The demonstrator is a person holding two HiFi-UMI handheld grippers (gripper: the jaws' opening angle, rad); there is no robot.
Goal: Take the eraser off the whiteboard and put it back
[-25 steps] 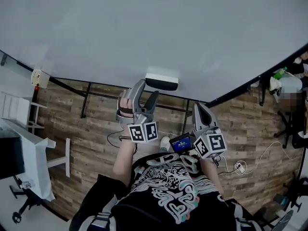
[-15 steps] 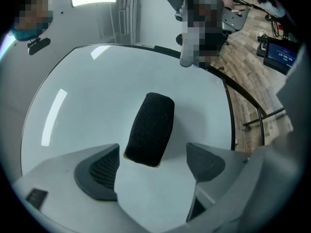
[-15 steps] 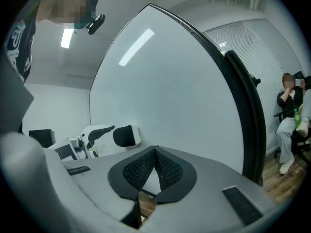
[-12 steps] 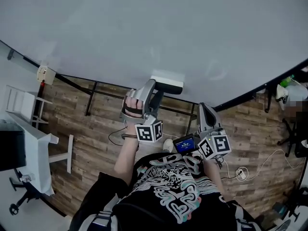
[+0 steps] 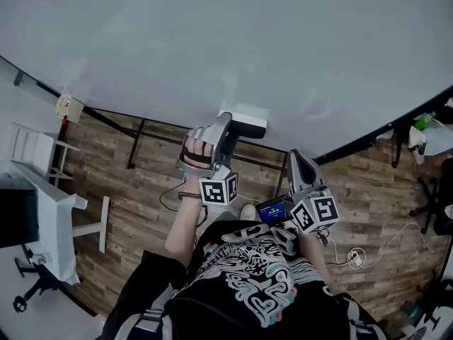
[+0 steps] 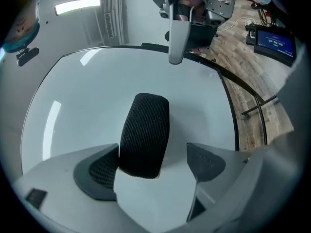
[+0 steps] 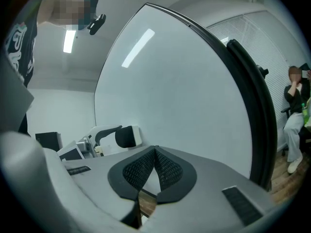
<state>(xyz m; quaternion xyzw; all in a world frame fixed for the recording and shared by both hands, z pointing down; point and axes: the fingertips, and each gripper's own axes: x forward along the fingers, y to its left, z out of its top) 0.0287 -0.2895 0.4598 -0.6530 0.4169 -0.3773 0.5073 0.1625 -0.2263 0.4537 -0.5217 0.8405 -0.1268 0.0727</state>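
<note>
The eraser (image 6: 144,132), black felt on a white body, sticks to the whiteboard (image 6: 97,96) near its lower edge. My left gripper (image 6: 150,164) is open around it. The left pad sits beside the felt and the right pad (image 6: 206,161) stands clear of it. From the head view the eraser (image 5: 244,123) shows just past the left gripper (image 5: 224,129). My right gripper (image 7: 155,171) is shut on nothing and points at the whiteboard (image 7: 184,91). It hangs to the right of the left gripper in the head view (image 5: 296,163).
The board's black frame and stand bars (image 5: 134,144) run over a wood floor with cables (image 5: 350,246). A white desk (image 5: 42,211) stands at the left. A small lit screen (image 5: 272,210) sits between my hands. A person (image 7: 296,125) sits beyond the board's right edge.
My left gripper has rolled and its jaws have spread wider around the eraser, which stays on the board. The right gripper has kept still.
</note>
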